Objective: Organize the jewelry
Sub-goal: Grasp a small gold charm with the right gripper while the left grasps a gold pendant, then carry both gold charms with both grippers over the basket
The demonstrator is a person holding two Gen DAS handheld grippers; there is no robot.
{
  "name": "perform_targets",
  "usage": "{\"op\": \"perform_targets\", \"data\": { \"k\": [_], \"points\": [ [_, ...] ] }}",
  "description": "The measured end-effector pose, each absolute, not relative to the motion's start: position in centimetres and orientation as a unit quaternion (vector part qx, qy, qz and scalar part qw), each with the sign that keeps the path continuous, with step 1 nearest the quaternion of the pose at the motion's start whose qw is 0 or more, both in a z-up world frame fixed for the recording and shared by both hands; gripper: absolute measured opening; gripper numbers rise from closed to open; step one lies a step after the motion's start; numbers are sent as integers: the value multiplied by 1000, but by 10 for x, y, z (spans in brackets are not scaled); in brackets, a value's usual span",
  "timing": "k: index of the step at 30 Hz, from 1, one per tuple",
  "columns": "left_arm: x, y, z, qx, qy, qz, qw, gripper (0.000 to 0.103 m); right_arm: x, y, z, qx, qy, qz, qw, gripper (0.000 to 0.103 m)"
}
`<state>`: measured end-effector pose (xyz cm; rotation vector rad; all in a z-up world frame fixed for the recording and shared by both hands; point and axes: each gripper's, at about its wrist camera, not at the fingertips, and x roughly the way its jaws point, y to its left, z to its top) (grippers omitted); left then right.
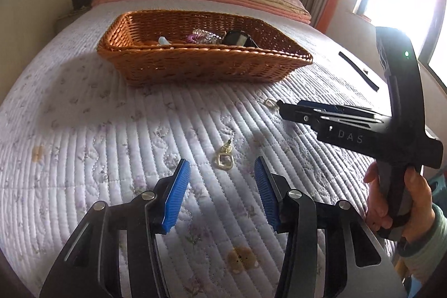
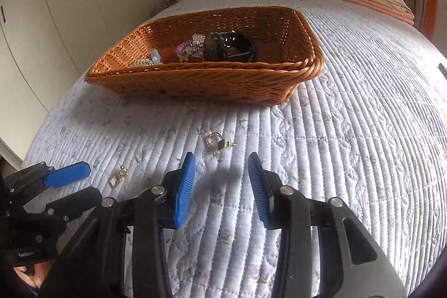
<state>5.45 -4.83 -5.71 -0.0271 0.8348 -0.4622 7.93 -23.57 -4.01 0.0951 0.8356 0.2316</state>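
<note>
- A brown woven wicker basket point(image 2: 206, 85) sits on the white quilted bedspread point(image 1: 83, 158) toward the head of the bed; inside lie a black watch point(image 2: 229, 46), a purple beaded piece point(image 2: 184, 46) and some clear and pale trinkets.
- Two earrings lie loose on the bedspread, on the foot side of the basket: a gold square-framed earring point(image 1: 223, 158) and a silver-rimmed earring with a dark stone point(image 2: 216, 143).
- The left gripper point(image 1: 222, 172) hangs just short of the gold earring, its blue ribbed fingers point(image 1: 178, 197) released with nothing between them.
- The right gripper point(image 2: 220, 169) is aimed at the dark-stone earring, which lies just beyond its fingertips; its fingers point(image 2: 184, 186) are likewise parted and empty.
- The step in hand looks like the reach for both earrings at once, one per gripper.
- Next, each gripper probably needs to ease forward and down until the fingers straddle its earring, then pinch it against the soft quilt without snagging stitching.
- After that, a lift over the basket's near rim and a drop inside.
- The pieces are small and flat, so a shallow approach may push them away.
</note>
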Motion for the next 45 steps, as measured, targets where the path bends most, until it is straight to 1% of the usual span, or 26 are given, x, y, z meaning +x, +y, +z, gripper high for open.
{"op": "perform_targets", "data": {
  "k": [7, 8, 9, 12, 13, 14, 16, 18, 30, 33, 35, 36, 37, 43, 45],
  "points": [
    [55, -53, -61, -3, 403, -221, 888, 46, 105, -231, -40, 43, 410, 111, 904, 36],
    [54, -53, -61, -2, 403, -221, 888, 46, 107, -229, -42, 40, 415, 114, 902, 35],
    [54, -53, -61, -2, 402, -221, 889, 46, 108, -225, -44, 33, 421, 115, 899, 31],
    [55, -55, -63, -3, 402, -221, 888, 46, 102, -218, -46, 13, 422, 116, 899, 30],
    [55, -55, -62, -3, 402, -221, 889, 46, 101, -216, -46, 9, 421, 114, 900, 28],
    [55, -55, -63, -3, 402, -221, 889, 46, 102, -216, -47, 8, 423, 113, 899, 22],
    [55, -55, -63, -3, 402, -221, 888, 46, 102, -217, -47, 9, 423, 111, 899, 18],
    [55, -55, -63, -3, 403, -222, 888, 46, 101, -218, -48, 11, 423, 110, 899, 12],
    [67, -72, -63, 28, 408, -219, 886, 46, 80, -231, -49, 37, 417, 116, 901, 12],
    [68, -78, -65, 50, 408, -212, 887, 38, 79, -230, -49, 35, 411, 116, 903, 12],
    [68, -82, -66, 61, 407, -207, 888, 24, 77, -231, -48, 37, 408, 118, 905, 12],
    [67, -82, -66, 63, 405, -205, 889, 19, 76, -233, -48, 38, 407, 119, 905, 12],
    [67, -82, -66, 64, 404, -204, 889, 12, 76, -233, -48, 40, 406, 120, 905, 12],
    [61, -83, -64, 70, 389, -209, 895, 12, 68, -240, -46, 51, 396, 128, 908, 12],
    [55, -84, -60, 73, 373, -212, 900, 12, 67, -243, -45, 55, 391, 131, 910, 12]
  ]
}}
